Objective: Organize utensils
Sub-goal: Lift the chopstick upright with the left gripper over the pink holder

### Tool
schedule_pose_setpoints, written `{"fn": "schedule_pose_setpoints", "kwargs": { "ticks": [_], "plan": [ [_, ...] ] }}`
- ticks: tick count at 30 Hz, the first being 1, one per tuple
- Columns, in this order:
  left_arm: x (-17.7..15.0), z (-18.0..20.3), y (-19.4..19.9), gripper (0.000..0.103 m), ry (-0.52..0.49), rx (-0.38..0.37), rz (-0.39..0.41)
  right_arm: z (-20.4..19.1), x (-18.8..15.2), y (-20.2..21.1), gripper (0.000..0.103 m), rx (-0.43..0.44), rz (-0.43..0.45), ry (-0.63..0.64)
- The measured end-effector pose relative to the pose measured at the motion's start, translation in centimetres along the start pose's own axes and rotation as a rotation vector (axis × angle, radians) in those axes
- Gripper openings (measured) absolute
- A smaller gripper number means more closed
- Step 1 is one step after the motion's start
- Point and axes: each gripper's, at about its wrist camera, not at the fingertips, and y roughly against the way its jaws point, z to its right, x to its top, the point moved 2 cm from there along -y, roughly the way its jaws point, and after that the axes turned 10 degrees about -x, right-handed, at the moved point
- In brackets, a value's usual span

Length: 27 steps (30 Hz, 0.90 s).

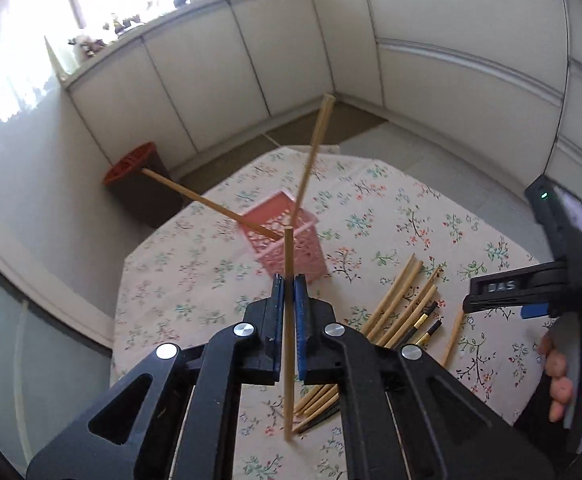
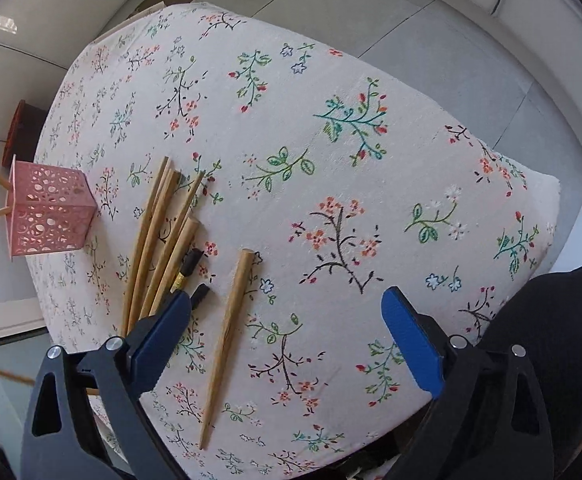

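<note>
The left gripper is raised above the table and points forward and down toward the pink basket. Its blue-padded jaws are clenched on a single wooden chopstick, which stands nearly upright between them, with its top end just above the fingertips and its lower end hanging below the gripper body, over the flowered tablecloth.

The pink basket stands on the cloth ahead of the left gripper and holds two chopsticks that lean outward, one to the left and one up toward the far wall. A red-topped stool sits on the floor past the table's far left edge.

The right gripper hovers low over the near part of the table, tilted so its view looks across the cloth. Its jaws are spread wide and hold nothing. In the left wrist view the person's right hand wraps the grip at the right edge, fingers curled around it.

A loose bundle of chopsticks lies on the cloth just beside the basket, with two dark-tipped ones among them, partly hidden by the right gripper's left finger. One more wooden chopstick lies alone, near the bundle but apart from it, between the spread fingers.
</note>
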Motion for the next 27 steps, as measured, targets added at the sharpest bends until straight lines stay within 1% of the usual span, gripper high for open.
{"fn": "schedule_pose_setpoints", "kwargs": {
  "ticks": [2, 4, 7, 9, 10, 12, 13, 14, 15, 17, 20, 21, 24, 27],
  "plan": [
    [-0.9, -0.5, 3.2, 0.005, 0.026, 0.025, 0.058, -1.5, -0.6, -0.4, 0.083, -0.05, 0.001, 0.018],
    [-1.7, -1.0, 5.4, 0.005, 0.048, 0.048, 0.108, -2.9, -1.1, -1.1, 0.079, -0.089, -0.018, 0.038],
    [-2.5, -2.3, 8.9, 0.005, 0.104, 0.06, 0.173, -4.4, -2.0, -2.6, 0.073, -0.155, -0.055, 0.044],
    [-3.0, -2.7, 10.8, 0.005, 0.137, 0.068, 0.218, -5.2, -2.3, -2.6, 0.071, -0.207, -0.018, 0.042],
    [-3.1, -2.9, 11.7, 0.005, 0.15, 0.071, 0.237, -5.4, -2.4, -2.6, 0.068, -0.214, -0.009, 0.034],
    [-3.3, -3.2, 13.6, 0.005, 0.177, 0.066, 0.274, -5.6, -2.3, -2.2, 0.049, -0.192, 0.006, 0.019],
    [-3.4, -3.4, 14.7, 0.005, 0.19, 0.057, 0.288, -5.7, -2.1, -2.0, 0.031, -0.191, 0.013, 0.022],
    [-3.5, -3.4, 15.1, 0.005, 0.199, 0.055, 0.297, -5.7, -1.8, -2.0, 0.018, -0.163, 0.008, 0.026],
    [-3.5, -3.5, 15.4, 0.005, 0.213, 0.05, 0.307, -5.5, -1.5, -2.0, 0.015, -0.137, 0.0, 0.028],
    [-3.6, -3.6, 15.9, 0.005, 0.236, 0.032, 0.311, -4.6, -1.0, -2.0, 0.01, -0.049, -0.019, 0.009],
    [-3.9, -3.8, 16.1, 0.005, 0.292, -0.014, 0.308, -3.6, -0.7, -1.7, 0.008, 0.047, -0.036, 0.035],
    [-4.0, -3.9, 15.8, 0.005, 0.31, -0.029, 0.304, -3.2, -0.7, -1.1, 0.008, 0.068, -0.023, 0.053],
    [-4.3, -4.3, 15.5, 0.005, 0.357, -0.074, 0.288, -2.5, -1.3, 1.7, 0.008, 0.131, 0.055, 0.138],
    [-4.3, -4.5, 14.9, 0.005, 0.401, -0.106, 0.276, -3.0, -2.2, 5.7, 0.008, 0.183, 0.177, 0.261]
  ]
}}
